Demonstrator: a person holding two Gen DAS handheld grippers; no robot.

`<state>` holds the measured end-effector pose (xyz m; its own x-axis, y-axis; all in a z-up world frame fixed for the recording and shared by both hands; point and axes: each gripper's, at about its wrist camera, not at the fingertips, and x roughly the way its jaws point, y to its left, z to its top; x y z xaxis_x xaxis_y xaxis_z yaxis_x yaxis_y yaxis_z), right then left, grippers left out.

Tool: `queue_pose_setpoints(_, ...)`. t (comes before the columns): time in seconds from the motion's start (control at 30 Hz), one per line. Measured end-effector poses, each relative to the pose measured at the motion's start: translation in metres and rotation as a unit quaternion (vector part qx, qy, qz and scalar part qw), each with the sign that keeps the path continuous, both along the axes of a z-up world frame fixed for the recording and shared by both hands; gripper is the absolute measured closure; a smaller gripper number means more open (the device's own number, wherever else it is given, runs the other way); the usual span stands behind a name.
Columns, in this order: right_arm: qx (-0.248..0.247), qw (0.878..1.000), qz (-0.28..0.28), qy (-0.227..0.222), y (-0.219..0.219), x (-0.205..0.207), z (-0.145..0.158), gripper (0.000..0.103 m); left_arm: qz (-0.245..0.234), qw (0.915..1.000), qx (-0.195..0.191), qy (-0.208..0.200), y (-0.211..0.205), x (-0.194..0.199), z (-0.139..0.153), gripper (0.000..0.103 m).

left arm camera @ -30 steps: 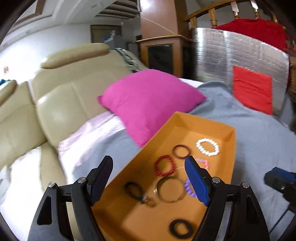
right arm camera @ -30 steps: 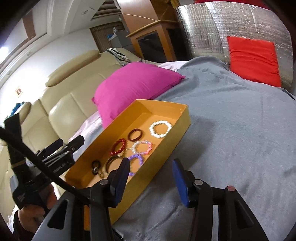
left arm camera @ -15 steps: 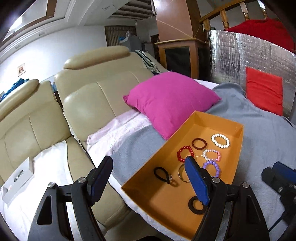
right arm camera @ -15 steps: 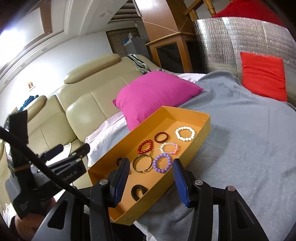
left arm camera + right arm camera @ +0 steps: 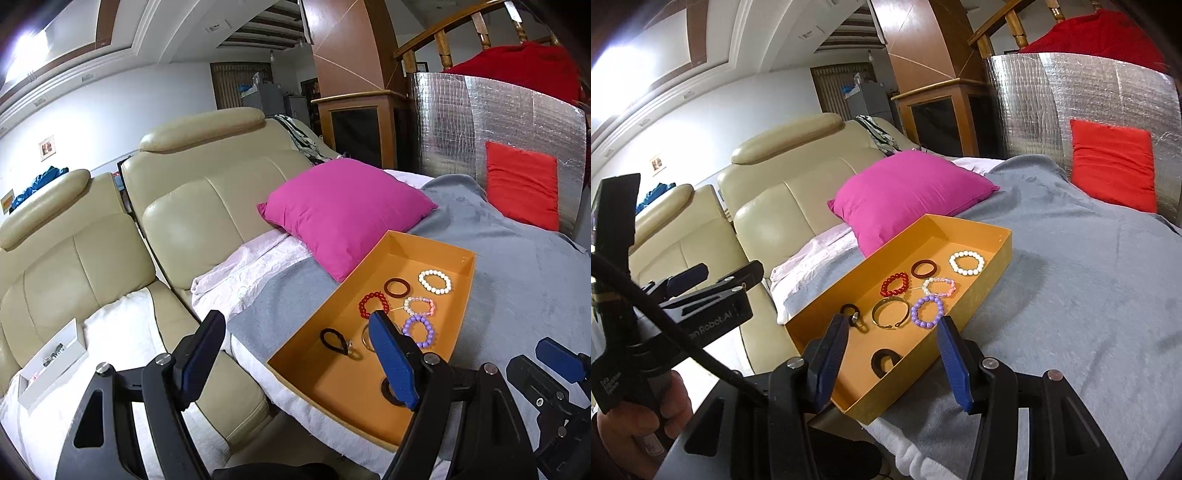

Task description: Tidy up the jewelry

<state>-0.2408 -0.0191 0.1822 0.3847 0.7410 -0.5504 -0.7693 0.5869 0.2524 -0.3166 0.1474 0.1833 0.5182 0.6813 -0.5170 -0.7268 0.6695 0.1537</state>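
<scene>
Both grippers wide open, holding nothing.
The orange tray (image 5: 991,280) of bracelets sits mid-frame on the grey blanket (image 5: 1089,295). Only the left view shows the white box (image 5: 51,363), lower left; only the right view shows the gold bangle (image 5: 890,313) whole.

The left gripper (image 5: 295,360) and right gripper (image 5: 892,360) both hover with jaws far apart.

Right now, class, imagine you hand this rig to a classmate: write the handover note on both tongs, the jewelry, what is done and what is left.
Left tongs: open, empty, held back from the near left corner of the orange tray.
Right tongs: open, empty, above the tray's near end.
In the tray: white bead bracelet, dark red ring, red bead bracelet, pink-and-white bracelet, purple bead bracelet, gold bangle, black hair tie, black ring.
A white box sits on the sofa seat to the left.
Done: nothing gripped.
Left: pick up and sort each piece.
</scene>
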Motion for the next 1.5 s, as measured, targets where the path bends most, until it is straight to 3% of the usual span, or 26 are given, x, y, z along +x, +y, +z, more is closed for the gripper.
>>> queue_pose_setpoints(0.3,0.016,1.000,0.002,-0.012,-0.027,-0.016,-0.003,0.043,0.007,0.9999,0.012,0.009,-0.014,-0.013,0.007,0.023)
queue_pose_setpoints(0.5,0.015,1.000,-0.001,0.005,-0.044,-0.013,-0.015,0.043,0.003,0.9997,0.013,0.020,-0.023,-0.017,0.004,0.023)
queue_pose_setpoints(0.8,0.031,0.999,-0.013,-0.005,-0.055,-0.010,-0.005,0.041,-0.007,0.9989,0.035,0.029,-0.038,-0.017,0.005,0.023)
queue_pose_setpoints(1.5,0.041,0.999,-0.013,-0.003,-0.026,0.002,-0.003,0.040,-0.016,0.9980,0.030,0.053,-0.032,-0.012,-0.007,0.023)
